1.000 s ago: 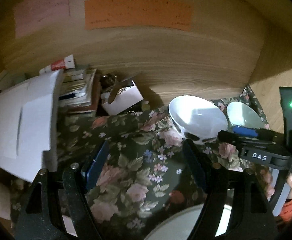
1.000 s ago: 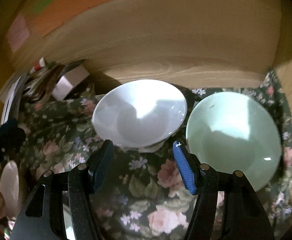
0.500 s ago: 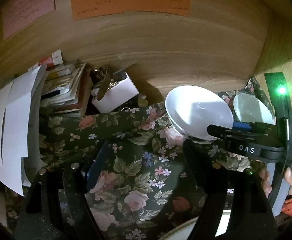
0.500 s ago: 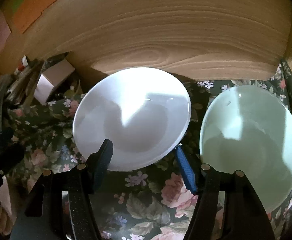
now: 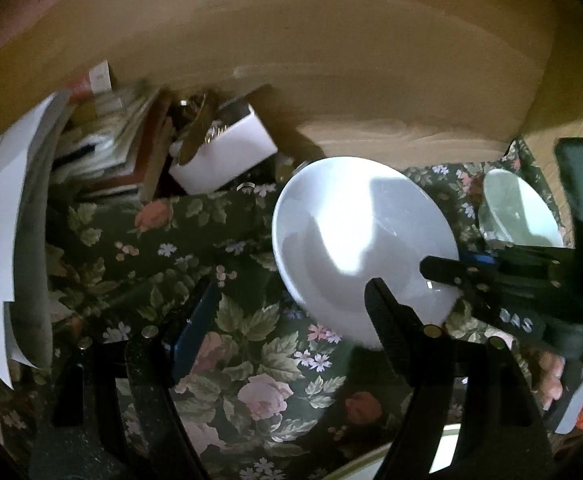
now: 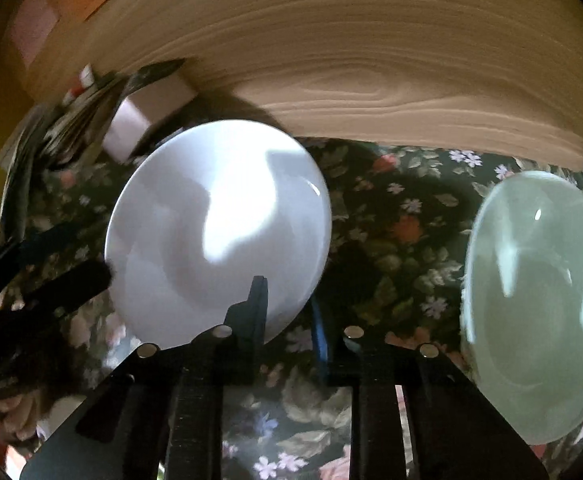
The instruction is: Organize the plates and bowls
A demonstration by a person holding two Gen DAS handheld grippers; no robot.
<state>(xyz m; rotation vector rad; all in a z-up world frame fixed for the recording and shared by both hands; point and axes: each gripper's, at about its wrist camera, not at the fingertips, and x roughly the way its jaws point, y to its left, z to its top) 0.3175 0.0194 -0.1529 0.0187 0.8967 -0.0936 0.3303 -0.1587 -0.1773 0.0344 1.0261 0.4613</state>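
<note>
A white bowl [image 6: 219,232] is pinched at its near right rim by my right gripper [image 6: 287,312], one finger inside and one outside, and is tilted and lifted off the floral cloth. It also shows in the left wrist view [image 5: 355,248], with the right gripper [image 5: 467,264] on its right rim. A pale green bowl [image 6: 539,312] sits on the cloth to the right; it also shows in the left wrist view [image 5: 515,212]. My left gripper [image 5: 291,320] is open and empty above the cloth, left of the white bowl.
A wooden wall [image 6: 371,60] runs behind the cloth. A white box [image 5: 227,160] with cutlery, stacked books and papers [image 5: 7,216] crowd the back left. A pale plate rim [image 5: 447,452] shows at the bottom edge of the left wrist view.
My right gripper closed on the white bowl's rim and carried it up and to the left, away from the green bowl. My left gripper moved nearer to the white bowl.
</note>
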